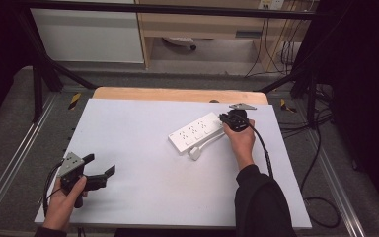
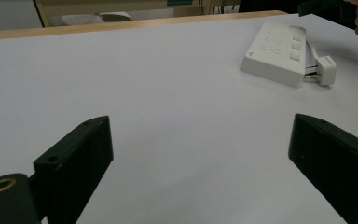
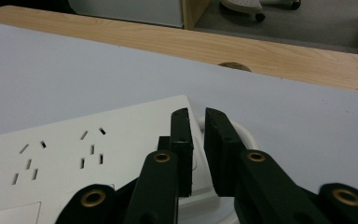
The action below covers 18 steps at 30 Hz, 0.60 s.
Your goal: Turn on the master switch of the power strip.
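Observation:
A white power strip [image 1: 195, 132] [image 2: 276, 52] [image 3: 74, 154] lies at an angle on the white board, right of centre. A white plug [image 1: 196, 152] [image 2: 326, 70] sits against its near side. My right gripper [image 1: 223, 118] [image 3: 196, 114] hovers over the strip's far right end, jaws almost together with a thin gap and nothing visible between them. A loop of white cord [image 3: 242, 133] curves just behind the jaws. My left gripper [image 1: 100, 164] [image 2: 200, 140] rests near the front left corner, jaws wide open and empty, pointing toward the strip.
The white board [image 1: 143, 192] covers a wooden table whose far edge [image 1: 177, 94] shows beyond it. Black frame bars [image 1: 44, 74] stand around the table. Black cables [image 1: 321, 148] trail on the floor at the right.

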### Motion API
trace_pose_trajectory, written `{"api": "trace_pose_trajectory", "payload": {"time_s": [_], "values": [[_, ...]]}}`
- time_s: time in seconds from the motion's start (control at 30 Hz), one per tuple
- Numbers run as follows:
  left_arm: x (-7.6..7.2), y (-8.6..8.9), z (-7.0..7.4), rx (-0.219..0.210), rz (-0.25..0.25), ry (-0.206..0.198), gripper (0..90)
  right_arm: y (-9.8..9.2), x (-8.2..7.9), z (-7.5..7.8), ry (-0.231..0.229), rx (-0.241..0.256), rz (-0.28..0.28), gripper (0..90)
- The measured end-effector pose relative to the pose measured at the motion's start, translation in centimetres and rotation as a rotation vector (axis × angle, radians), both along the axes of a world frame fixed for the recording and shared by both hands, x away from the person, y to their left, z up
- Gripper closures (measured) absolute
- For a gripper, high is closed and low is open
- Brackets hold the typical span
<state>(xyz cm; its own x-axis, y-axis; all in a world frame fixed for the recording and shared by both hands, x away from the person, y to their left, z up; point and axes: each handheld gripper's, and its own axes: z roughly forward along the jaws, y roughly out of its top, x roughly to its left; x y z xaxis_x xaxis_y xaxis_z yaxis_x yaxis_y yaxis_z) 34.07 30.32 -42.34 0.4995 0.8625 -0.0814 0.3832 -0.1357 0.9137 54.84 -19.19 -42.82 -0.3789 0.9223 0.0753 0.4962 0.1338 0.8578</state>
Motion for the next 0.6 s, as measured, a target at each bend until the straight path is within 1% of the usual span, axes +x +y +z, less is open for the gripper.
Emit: {"api": "trace_pose_trajectory", "payload": {"time_s": [0.03,0.07,0.1,0.13,0.2,0.27,0.3,0.33,0.37,0.43,0.47,0.5,0.6], "values": [[0.0,0.0,0.0,0.0,-0.001,-0.001,6.3,-0.1,0.0,0.1,0.002,0.008,-0.003,79.3],[0.0,0.0,0.0,0.0,-0.001,-0.001,6.3,-0.1,0.0,0.1,0.002,0.008,-0.003,79.3],[0.0,0.0,0.0,0.0,-0.001,0.0,6.3,-0.2,0.0,0.2,0.003,0.012,-0.002,75.4],[0.0,0.0,0.0,0.0,-0.001,0.0,6.3,-0.2,0.0,0.2,0.003,0.012,-0.002,75.4],[0.0,0.0,0.0,-0.001,0.0,-0.001,6.3,-0.2,-0.1,0.3,0.007,0.018,-0.007,70.8],[0.0,0.1,0.0,0.001,0.0,0.0,6.3,-0.3,-0.1,0.4,0.011,0.028,-0.019,63.3],[0.0,0.1,0.0,0.0,0.0,-0.001,6.3,-0.5,0.0,0.5,0.018,0.049,-0.034,55.5],[0.0,0.1,0.0,0.0,0.0,0.0,6.3,-0.6,0.0,0.5,0.023,0.058,-0.04,51.8],[0.0,0.1,0.0,0.0,0.001,0.002,6.3,-0.6,0.0,0.5,0.023,0.058,-0.04,51.8],[0.0,0.1,0.0,-0.001,0.0,0.002,6.3,-0.7,0.0,0.7,0.024,0.061,-0.049,47.5],[0.0,0.1,0.0,0.0,-0.002,0.0,6.2,-0.9,0.0,0.8,0.025,0.062,-0.053,43.1],[0.0,0.1,0.0,0.001,-0.001,0.002,6.2,-0.9,0.0,0.8,0.025,0.062,-0.053,43.1],[0.0,0.1,0.0,-0.001,-0.001,0.004,6.2,-1.1,-0.1,1.0,0.031,0.061,-0.063,34.5]]}}
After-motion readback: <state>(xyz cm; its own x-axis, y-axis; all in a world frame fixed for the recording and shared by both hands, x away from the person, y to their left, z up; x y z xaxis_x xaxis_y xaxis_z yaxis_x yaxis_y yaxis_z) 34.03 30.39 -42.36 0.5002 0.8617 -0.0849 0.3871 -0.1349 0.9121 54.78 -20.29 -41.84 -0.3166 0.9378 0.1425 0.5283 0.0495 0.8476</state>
